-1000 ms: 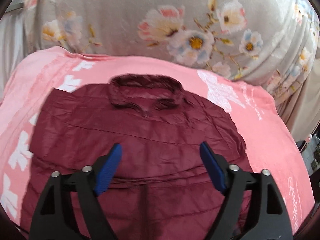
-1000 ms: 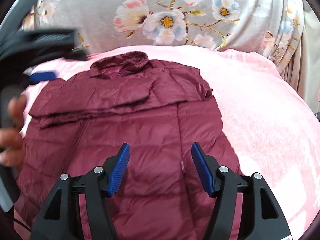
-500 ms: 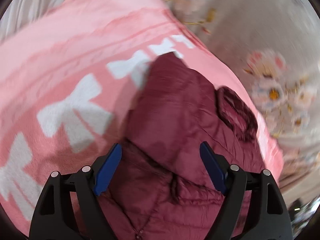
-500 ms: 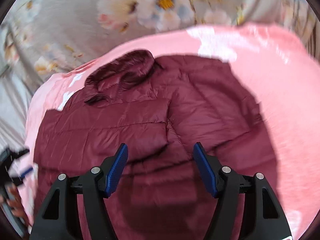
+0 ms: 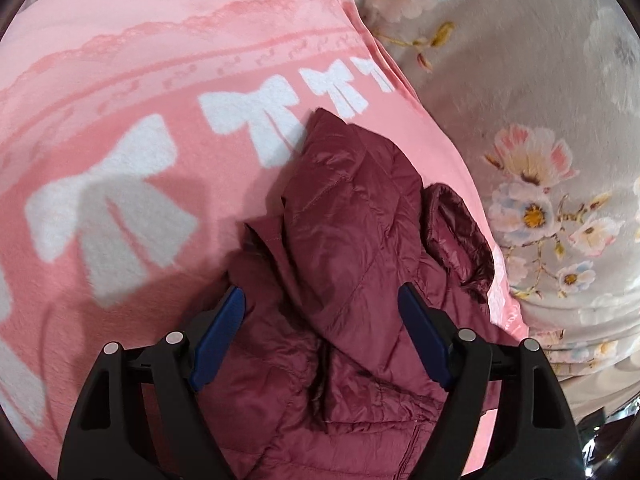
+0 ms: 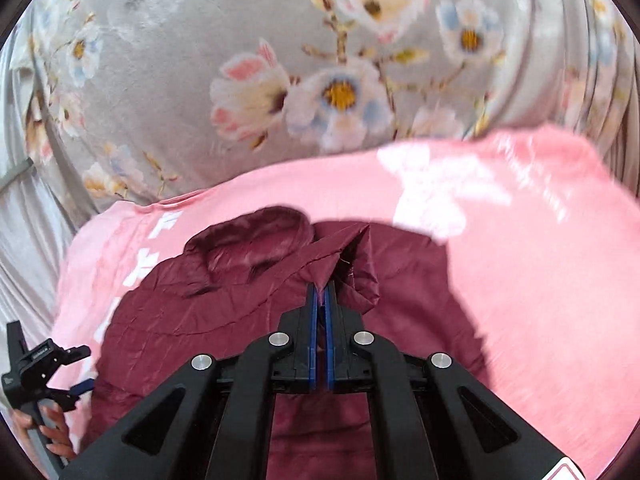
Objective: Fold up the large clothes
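A maroon quilted jacket [image 5: 352,248] lies on a pink blanket [image 5: 120,80] with white bows. In the left wrist view my left gripper [image 5: 320,304] is open, its blue pads on either side of the jacket's rumpled shoulder and folded sleeve, just above the cloth. In the right wrist view my right gripper [image 6: 321,292] is shut on a pinched fold of the jacket [image 6: 240,300] near the right shoulder, lifting it beside the collar [image 6: 252,236]. The left gripper [image 6: 44,364] and a hand show at the lower left of that view.
A grey floral bedsheet [image 6: 280,60] lies beyond the blanket; it also shows in the left wrist view [image 5: 540,120]. The pink blanket [image 6: 540,260] spreads to the right of the jacket. The bed's edge falls away at the lower right of the left wrist view.
My right gripper has closed on a fold of the jacket by the right shoulder and raised it. My left gripper has swung to the jacket's left shoulder and stays open.
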`<state>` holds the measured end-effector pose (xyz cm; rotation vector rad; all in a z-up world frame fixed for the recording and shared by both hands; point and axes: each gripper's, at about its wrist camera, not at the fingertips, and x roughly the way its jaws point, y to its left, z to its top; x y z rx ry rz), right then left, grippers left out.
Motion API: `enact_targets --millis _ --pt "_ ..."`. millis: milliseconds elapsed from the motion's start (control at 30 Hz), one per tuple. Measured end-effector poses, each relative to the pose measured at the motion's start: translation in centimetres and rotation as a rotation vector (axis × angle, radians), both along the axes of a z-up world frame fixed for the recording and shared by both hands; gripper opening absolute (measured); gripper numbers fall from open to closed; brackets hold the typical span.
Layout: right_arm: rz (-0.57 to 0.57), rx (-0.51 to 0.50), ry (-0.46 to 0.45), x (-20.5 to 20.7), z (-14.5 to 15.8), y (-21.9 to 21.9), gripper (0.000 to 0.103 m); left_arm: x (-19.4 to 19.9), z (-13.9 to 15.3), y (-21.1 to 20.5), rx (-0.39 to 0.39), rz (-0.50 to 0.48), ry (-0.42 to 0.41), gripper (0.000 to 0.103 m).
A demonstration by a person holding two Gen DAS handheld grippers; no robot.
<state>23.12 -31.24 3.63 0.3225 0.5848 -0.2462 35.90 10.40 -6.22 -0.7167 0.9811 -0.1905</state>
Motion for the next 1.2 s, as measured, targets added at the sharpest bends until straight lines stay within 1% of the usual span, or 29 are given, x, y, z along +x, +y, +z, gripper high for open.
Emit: enact_targets --millis 100,133,167,200,233,267,300,333,367,433,467,567,667,733,833,867,900,933,967,1000,1033,1100,1133,1167,1200 --pt "-0.017 -0.081 0.022 0.0 0.2 -0.2 0.002 0.6 -0.1 -1.2 0.039 -0.003 0.002 0.076" --pt "-0.021 -0.099 0.034 0.0 0.0 -0.4 0.002 0.9 -0.2 -1.5 0.058 0.001 0.005 0.069" --pt "-0.021 -0.107 0.047 0.0 -0.3 -0.6 0.002 1.2 -0.3 -1.7 0.080 0.006 0.009 0.065" --pt "-0.022 -0.107 0.058 -0.2 -0.7 -1.0 0.002 1.6 -0.4 -1.9 0.114 0.012 0.016 0.057" --pt "-0.021 -0.104 0.074 0.0 -1.3 -1.2 0.002 2.0 -0.6 -1.9 0.146 0.025 0.022 0.044" --pt "-0.019 -0.099 0.101 0.2 -2.3 -1.4 0.002 2.2 -0.8 -1.9 0.177 0.034 0.029 0.036" --pt "-0.018 -0.097 0.120 0.2 -3.1 -1.5 0.002 2.4 -1.0 -2.0 0.224 0.040 0.042 0.023" --pt "-0.017 -0.094 0.142 0.3 -4.1 -1.6 0.002 2.5 -1.2 -2.0 0.244 0.041 0.048 0.010" --pt "-0.015 -0.090 0.168 0.5 -5.2 -1.7 0.002 2.6 -1.4 -2.0 0.278 0.049 0.056 0.004" --pt "-0.014 -0.077 0.204 0.7 -7.0 -1.9 0.002 2.3 -1.8 -1.9 0.329 0.055 0.054 0.000" --pt "-0.011 -0.056 0.227 0.8 -8.1 -2.2 0.002 2.2 -1.8 -1.9 0.344 0.052 0.050 0.000" --pt "-0.003 -0.037 0.260 0.5 -9.9 -2.1 0.002 1.6 -1.8 -2.2 0.396 0.038 0.030 0.000" --pt "0.002 -0.050 0.272 0.4 -10.7 -1.8 0.002 1.2 -2.0 -2.9 0.449 0.029 0.016 0.000" --pt "0.007 -0.063 0.298 0.8 -11.1 -1.6 0.003 1.2 -2.1 -3.4 0.490 0.029 0.007 0.000" --pt "0.008 -0.089 0.310 0.7 -10.6 -1.2 0.005 0.8 -1.9 -4.7 0.592 0.028 -0.011 0.001" --pt "0.000 -0.087 0.309 0.4 -10.4 -1.2 0.007 0.3 -1.4 -5.1 0.633 0.024 -0.020 0.001" --pt "-0.024 -0.080 0.301 -0.4 -9.9 -1.4 0.009 -0.2 -0.9 -5.2 0.651 0.020 -0.031 0.001" --pt "-0.072 -0.074 0.287 -1.4 -9.2 -1.7 0.018 -0.7 -0.3 -5.2 0.660 0.018 -0.046 0.002" --pt "-0.108 -0.074 0.272 -2.2 -8.5 -1.8 0.028 -1.7 0.9 -5.3 0.672 0.015 -0.084 0.002" --pt "-0.134 -0.077 0.243 -2.9 -7.6 -1.8 0.029 -2.5 2.0 -5.6 0.689 0.016 -0.121 0.002" --pt "-0.134 -0.074 0.214 -3.4 -6.7 -1.7 0.029 -3.1 3.4 -6.0 0.708 0.017 -0.162 0.002" --pt "-0.083 -0.052 0.158 -3.3 -4.9 -0.5 0.029 -3.7 5.4 -7.5 0.710 -0.008 -0.223 0.002" --pt "-0.054 -0.051 0.151 -2.9 -4.4 0.2 0.029 -3.5 6.0 -8.3 0.698 -0.027 -0.239 0.002" --pt "-0.002 -0.055 0.147 -2.0 -4.0 1.6 0.029 -3.2 6.6 -9.9 0.678 -0.068 -0.254 0.002" --pt "0.040 -0.059 0.150 -1.1 -3.9 2.8 0.029 -2.8 6.6 -10.9 0.669 -0.088 -0.251 0.003"
